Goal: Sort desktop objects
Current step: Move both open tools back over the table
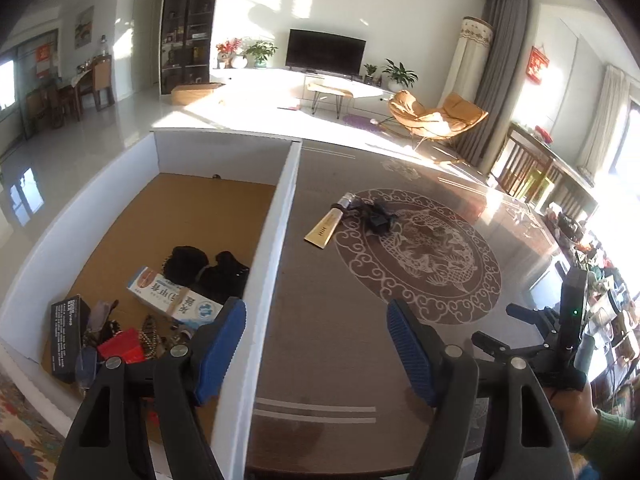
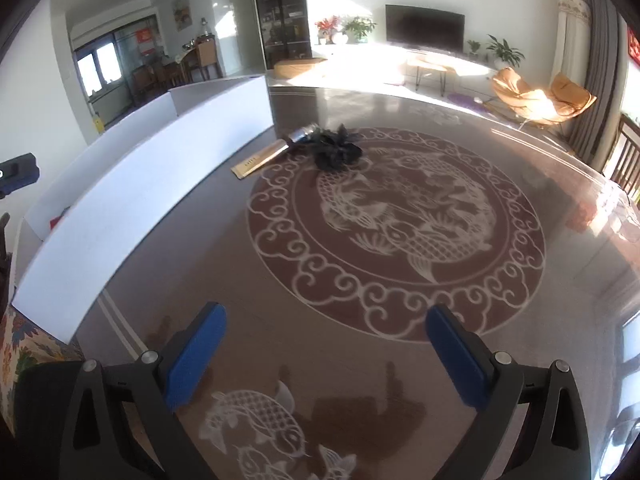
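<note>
Lying out on the patterned table top (image 2: 400,340), the two things yet to be sorted sit together well ahead of both tongs: a gold tube (image 2: 264,159) with a silver cap, and a crumpled black item (image 2: 336,150) touching its capped end (what it is exactly I cannot tell). In the right wrist view the tube's long axis runs from lower left to upper right, its flat crimped end pointing back toward the white box (image 1: 276,208) and its cap toward the black item.

The right gripper (image 2: 324,352) stands wide with nothing between its blue pads, aimed down at bare table, the pair ahead and slightly to its left. The left gripper (image 1: 316,344) is also parted and empty, straddling the box's near wall, with the tube ahead and a little to its right. Inside the box lie a blue-and-white carton (image 1: 176,300), a black carton (image 1: 66,336), dark cloth pieces (image 1: 208,268) and small clutter.

Neither hand looks clearly nearer; the left seems better placed for the tube, the right for the black item.
</note>
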A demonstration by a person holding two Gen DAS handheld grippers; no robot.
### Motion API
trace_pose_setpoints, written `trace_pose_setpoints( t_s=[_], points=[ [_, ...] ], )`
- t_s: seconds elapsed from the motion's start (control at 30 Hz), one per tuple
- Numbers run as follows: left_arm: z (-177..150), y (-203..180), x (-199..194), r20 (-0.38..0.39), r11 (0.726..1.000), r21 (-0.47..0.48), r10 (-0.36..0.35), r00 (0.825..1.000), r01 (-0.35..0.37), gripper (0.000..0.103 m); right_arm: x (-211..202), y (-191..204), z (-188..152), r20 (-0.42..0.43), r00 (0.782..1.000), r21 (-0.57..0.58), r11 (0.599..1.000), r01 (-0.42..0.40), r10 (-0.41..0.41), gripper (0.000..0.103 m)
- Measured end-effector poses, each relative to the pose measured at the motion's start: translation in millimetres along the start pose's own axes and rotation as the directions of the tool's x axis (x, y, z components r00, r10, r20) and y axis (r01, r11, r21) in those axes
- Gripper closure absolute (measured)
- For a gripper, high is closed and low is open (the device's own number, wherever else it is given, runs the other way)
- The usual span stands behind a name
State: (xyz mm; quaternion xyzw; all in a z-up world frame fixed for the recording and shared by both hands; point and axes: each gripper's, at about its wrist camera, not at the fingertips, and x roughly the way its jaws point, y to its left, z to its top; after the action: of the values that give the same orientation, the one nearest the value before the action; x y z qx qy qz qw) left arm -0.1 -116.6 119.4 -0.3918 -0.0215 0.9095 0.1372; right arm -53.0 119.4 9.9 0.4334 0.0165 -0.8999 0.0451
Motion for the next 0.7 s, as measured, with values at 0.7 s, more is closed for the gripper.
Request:
trace_pose_setpoints(
  t_s=[0.7],
  points=[
    [-51.1, -68.5, 166.9, -0.246, 0.993, 0.053, 0.117, 0.962, -0.107, 0.019, 27.3, -30.1, -29.5, -0.037, 0.999, -0.065, 0.997, 0.033, -0.036, 0.000]
  ],
)
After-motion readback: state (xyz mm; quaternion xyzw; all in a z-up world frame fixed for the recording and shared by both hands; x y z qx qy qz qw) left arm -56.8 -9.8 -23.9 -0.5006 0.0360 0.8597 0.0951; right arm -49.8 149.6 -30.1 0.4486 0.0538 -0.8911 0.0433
